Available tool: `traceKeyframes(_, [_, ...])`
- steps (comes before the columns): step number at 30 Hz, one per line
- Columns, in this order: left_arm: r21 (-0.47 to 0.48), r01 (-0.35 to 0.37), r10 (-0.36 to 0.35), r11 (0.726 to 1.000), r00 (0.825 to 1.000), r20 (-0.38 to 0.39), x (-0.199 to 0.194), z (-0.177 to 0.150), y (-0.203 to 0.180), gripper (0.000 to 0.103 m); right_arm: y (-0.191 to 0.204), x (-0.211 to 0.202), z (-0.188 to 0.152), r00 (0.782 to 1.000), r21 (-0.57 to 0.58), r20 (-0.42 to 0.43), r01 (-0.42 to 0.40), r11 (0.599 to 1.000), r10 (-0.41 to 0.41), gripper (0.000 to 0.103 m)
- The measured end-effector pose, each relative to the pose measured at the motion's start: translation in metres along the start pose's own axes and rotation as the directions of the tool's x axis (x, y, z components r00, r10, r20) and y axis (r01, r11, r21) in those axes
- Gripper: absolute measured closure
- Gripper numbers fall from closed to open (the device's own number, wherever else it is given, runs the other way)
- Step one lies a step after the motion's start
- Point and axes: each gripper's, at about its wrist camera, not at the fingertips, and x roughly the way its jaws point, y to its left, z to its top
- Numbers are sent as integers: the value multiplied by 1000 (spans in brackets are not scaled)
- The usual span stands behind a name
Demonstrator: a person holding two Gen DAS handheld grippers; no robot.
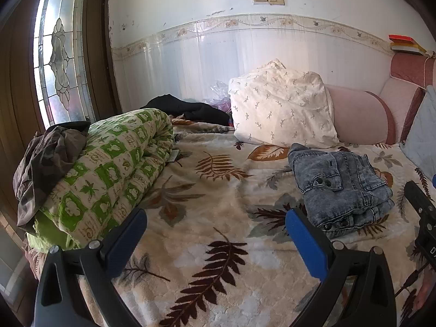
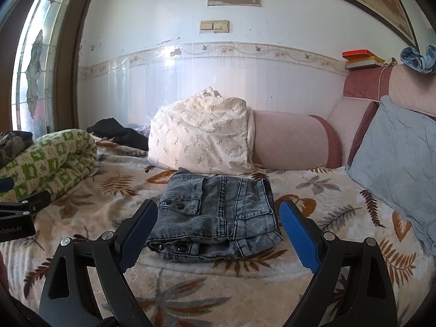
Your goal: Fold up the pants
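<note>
**Both grippers wide apart, folded pants on the blanket ahead**

Your right gripper (image 2: 218, 231) hangs over the bed with its blue pads spread wide, gripping nothing. The folded pants (image 2: 218, 215), grey-blue denim in a compact stack, lie just beyond and between those fingers in the right wrist view, apart from both pads.

Your left gripper (image 1: 215, 234) is likewise spread wide and empty, aimed at bare leaf-print blanket (image 1: 207, 188). From that side the pants (image 1: 343, 185) sit to the right of the right-hand finger, close behind its tip, with the right gripper's black body showing at the frame's right edge.

Behind the pants, a white sprigged pillow (image 2: 201, 136) leans against a pink bolster (image 2: 291, 141). A pale blue cushion (image 2: 397, 163) stands off to the right. To the left lies a rolled green-and-cream quilt (image 1: 109, 174) with dark clothing (image 1: 46, 160) heaped on its near end.
</note>
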Motion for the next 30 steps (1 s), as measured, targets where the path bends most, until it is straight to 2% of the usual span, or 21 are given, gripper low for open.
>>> traceKeyframes(18, [5, 15, -15, 1000, 1000, -21, 18, 6, -21, 0, -3, 16, 1, 1000, -21, -10, -8, 1000, 8, 12])
traceKeyframes(25, [-15, 56, -57, 998, 992, -115, 42, 4, -37, 0, -11, 29, -2, 999, -23, -49, 16, 1000, -18, 12])
traceKeyframes(30, [-8, 54, -55, 998, 991, -124, 41, 0, -44, 0, -23, 32, -4, 997, 1, -77, 31, 1000, -31, 11])
